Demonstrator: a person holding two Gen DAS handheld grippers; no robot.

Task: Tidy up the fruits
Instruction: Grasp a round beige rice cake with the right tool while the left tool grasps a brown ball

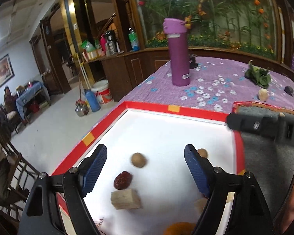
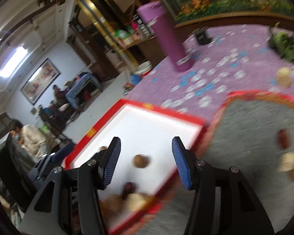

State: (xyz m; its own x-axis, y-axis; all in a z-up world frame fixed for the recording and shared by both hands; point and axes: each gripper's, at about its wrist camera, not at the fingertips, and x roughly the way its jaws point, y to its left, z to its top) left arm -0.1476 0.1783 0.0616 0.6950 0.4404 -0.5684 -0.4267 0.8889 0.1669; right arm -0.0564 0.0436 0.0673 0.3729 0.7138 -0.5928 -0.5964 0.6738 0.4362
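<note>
You held both the left gripper [image 1: 146, 168] and the right gripper [image 2: 146, 161] spread wide and empty over the red-rimmed white tray [image 1: 196, 110], where a round brown fruit [image 1: 138, 159], a dark red date [image 1: 122, 179] and a wooden block [image 1: 125, 199] lay apart

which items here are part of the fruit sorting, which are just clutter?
Job: white tray; round brown fruit; dark red fruit; wooden block; loose pieces on grey mat.
Clutter: purple flask; green leaves; floral tablecloth.
</note>
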